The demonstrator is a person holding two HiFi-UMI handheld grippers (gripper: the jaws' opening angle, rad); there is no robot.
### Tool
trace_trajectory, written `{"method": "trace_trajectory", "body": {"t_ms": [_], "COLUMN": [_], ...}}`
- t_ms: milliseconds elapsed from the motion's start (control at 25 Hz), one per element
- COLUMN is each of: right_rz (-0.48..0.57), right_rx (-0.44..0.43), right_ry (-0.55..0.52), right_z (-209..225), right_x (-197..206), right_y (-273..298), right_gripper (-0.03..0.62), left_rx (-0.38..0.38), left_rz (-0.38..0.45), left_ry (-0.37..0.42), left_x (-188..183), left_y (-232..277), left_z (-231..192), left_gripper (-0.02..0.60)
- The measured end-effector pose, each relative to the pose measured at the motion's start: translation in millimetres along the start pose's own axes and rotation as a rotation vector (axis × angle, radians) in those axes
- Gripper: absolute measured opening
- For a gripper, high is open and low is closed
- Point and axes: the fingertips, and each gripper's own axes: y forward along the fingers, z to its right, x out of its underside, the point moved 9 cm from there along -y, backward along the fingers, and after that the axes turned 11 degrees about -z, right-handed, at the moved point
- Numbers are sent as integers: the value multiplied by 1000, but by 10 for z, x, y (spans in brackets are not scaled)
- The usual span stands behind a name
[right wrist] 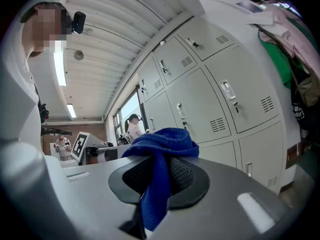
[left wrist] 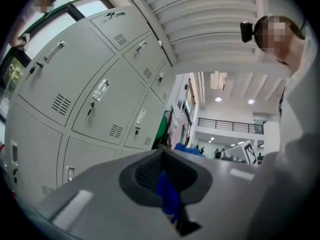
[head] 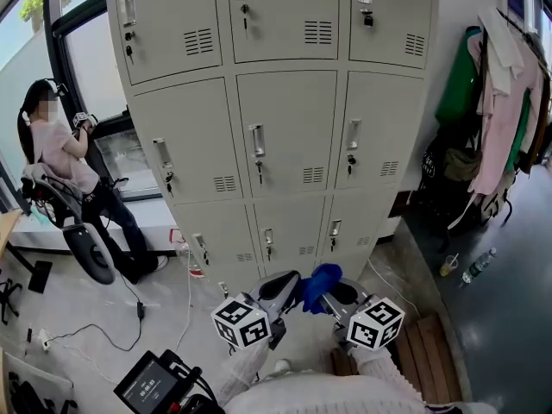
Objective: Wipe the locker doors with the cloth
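Observation:
A bank of grey locker doors [head: 285,128] with small handles, keys and vents fills the middle of the head view. It also shows in the left gripper view [left wrist: 95,99] and in the right gripper view [right wrist: 220,99]. A blue cloth [head: 317,285] hangs bunched between my two grippers, low in front of the bottom row of doors. My left gripper [head: 283,290] is shut on a corner of the cloth [left wrist: 167,194]. My right gripper [head: 335,298] is shut on the cloth [right wrist: 160,149], which piles up over its closed jaws. Neither gripper touches the lockers.
A person [head: 65,158] stands at the left by the window beside an exercise machine [head: 82,244]. Clothes [head: 500,102] hang at the right. Bottles [head: 476,266] stand on the dark floor. Cables [head: 138,309], a screen device [head: 155,385] and a wooden board [head: 427,352] lie near my feet.

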Motion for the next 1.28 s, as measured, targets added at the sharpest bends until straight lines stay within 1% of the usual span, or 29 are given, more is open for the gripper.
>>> {"method": "trace_trajectory", "body": {"t_ms": [160,400,560,760,960,1120,1280], "right_rz": [2,-38,-51,-54,-28,17,84], "right_rx": [16,41,35,2,-20,-46,-70], "right_ry": [-4,-31,-56,-93,-141,-223,-341], "right_z": [159,331,444,624,752,827,815], "right_x": [-160,-327,-455,-697,-971,-1306,-1830], "right_y": [356,673,843,1047,1326,1580,1811], "right_gripper": [58,58,56,51,51,52,51], "left_rx": [-4,-7,-39,-59,-104,-141,-159], "left_rz": [22,41,40,20,41,60,115], "left_ry": [22,75,78,42,58,133,228], "left_x": [-254,-596,-664,-706,-890,-1193,-1648], "left_y": [36,172,287,454,477,508,561], "left_z": [-452,-885,-1062,-1205,-1391,-1540,-1637], "left_gripper": [0,0,0,0,0,0,0]}}
